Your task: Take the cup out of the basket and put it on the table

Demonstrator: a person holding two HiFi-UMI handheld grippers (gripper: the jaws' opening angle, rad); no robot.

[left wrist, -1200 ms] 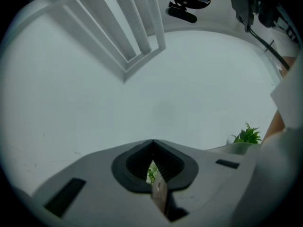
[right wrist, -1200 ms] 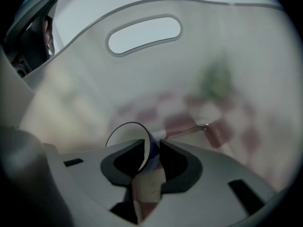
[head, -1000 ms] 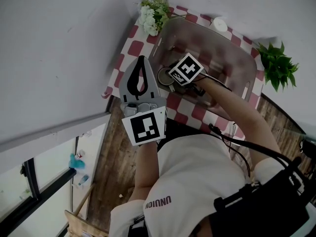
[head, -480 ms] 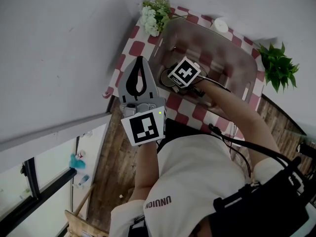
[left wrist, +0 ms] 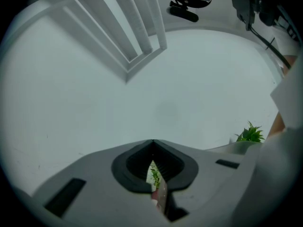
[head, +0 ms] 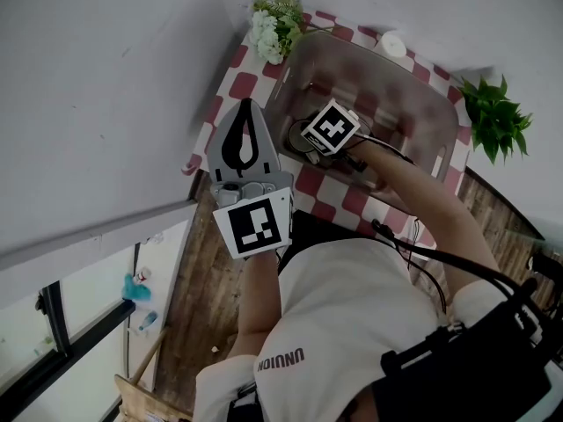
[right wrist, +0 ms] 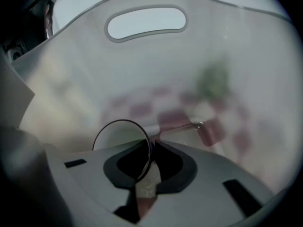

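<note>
Two grippers: the right gripper [right wrist: 150,151] pinches the clear cup [right wrist: 116,136] by its rim inside the translucent basket [right wrist: 227,46], upper centre. The left gripper [left wrist: 153,145] hangs closed, empty, mid-left

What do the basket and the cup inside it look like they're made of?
Basket: likely frosted, translucent plastic with a matte finish; the checked cloth shows through its wall only as blurred patches. Cup: clear and glossy, glass or clear plastic, I can't tell which; little but its thin dark rim line shows, gripped by the right gripper.
</note>
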